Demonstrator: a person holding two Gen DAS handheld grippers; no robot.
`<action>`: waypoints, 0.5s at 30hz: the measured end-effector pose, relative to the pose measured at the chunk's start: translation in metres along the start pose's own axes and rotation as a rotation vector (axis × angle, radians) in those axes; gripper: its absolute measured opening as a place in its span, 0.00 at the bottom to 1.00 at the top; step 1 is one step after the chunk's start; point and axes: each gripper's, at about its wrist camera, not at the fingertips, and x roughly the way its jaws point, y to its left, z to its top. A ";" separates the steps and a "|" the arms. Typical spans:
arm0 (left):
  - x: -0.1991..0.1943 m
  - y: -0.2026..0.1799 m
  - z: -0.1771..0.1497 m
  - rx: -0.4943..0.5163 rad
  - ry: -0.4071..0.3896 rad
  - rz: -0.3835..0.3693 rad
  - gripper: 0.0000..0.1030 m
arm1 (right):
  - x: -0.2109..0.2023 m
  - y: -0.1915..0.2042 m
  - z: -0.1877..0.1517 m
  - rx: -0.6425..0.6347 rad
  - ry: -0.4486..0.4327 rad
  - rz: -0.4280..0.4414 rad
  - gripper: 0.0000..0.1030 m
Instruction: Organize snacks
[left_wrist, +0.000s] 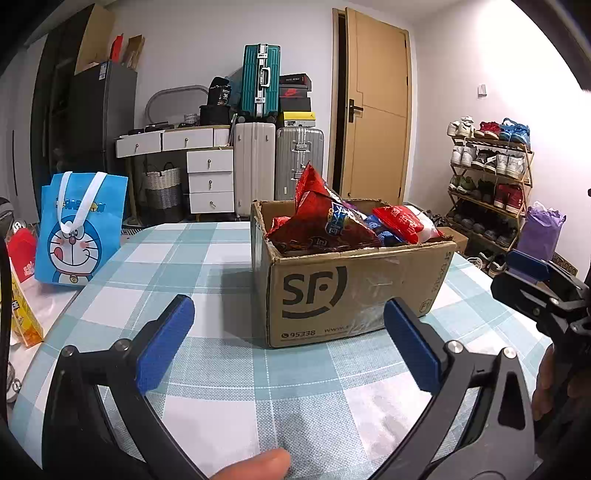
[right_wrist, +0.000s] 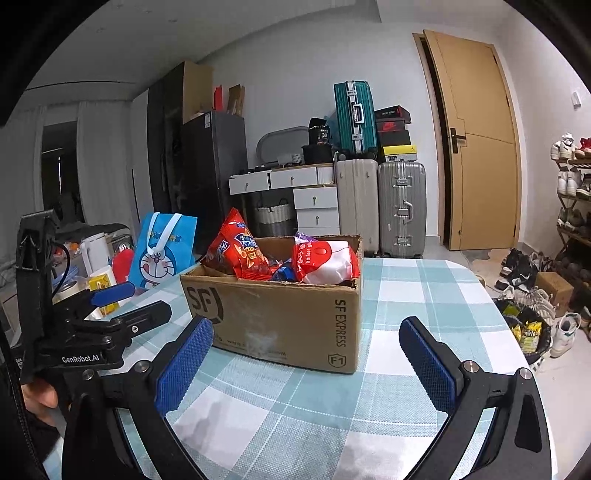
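1. Snack bags are sitting piled in an open cardboard box (left_wrist: 351, 291) on the checked tablecloth (left_wrist: 207, 258); a tall red snack bag (left_wrist: 325, 218) is poking above the rim at the box's left, and a red-and-white bag (right_wrist: 325, 262) is lying toward its right.
2. These bags are looking light, puffy and crinkly, so I judge they will be giving under pressure and sliding on their glossy film; pinching a sealed top edge or corner seems safer than squeezing the air-filled middle, where the contents could be crushing.
3. The left gripper (left_wrist: 288, 339) is hovering short of the box, its jaws spread wide and holding nothing.
4. The right gripper (right_wrist: 306, 354) is likewise hanging in front of the box, jaws apart and empty.
5. Further out, a blue cartoon tote bag (left_wrist: 79, 229) is standing at the table's left edge, well apart from the box.
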 end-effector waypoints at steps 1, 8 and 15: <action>0.000 0.001 0.000 -0.001 0.000 0.000 0.99 | 0.000 0.000 0.000 0.002 0.000 0.001 1.00; 0.000 0.001 0.000 -0.002 0.000 0.001 0.99 | -0.001 -0.001 -0.001 0.007 -0.009 -0.005 1.00; 0.000 0.001 -0.001 -0.002 0.001 0.002 0.99 | 0.001 0.002 -0.001 -0.011 -0.005 -0.006 1.00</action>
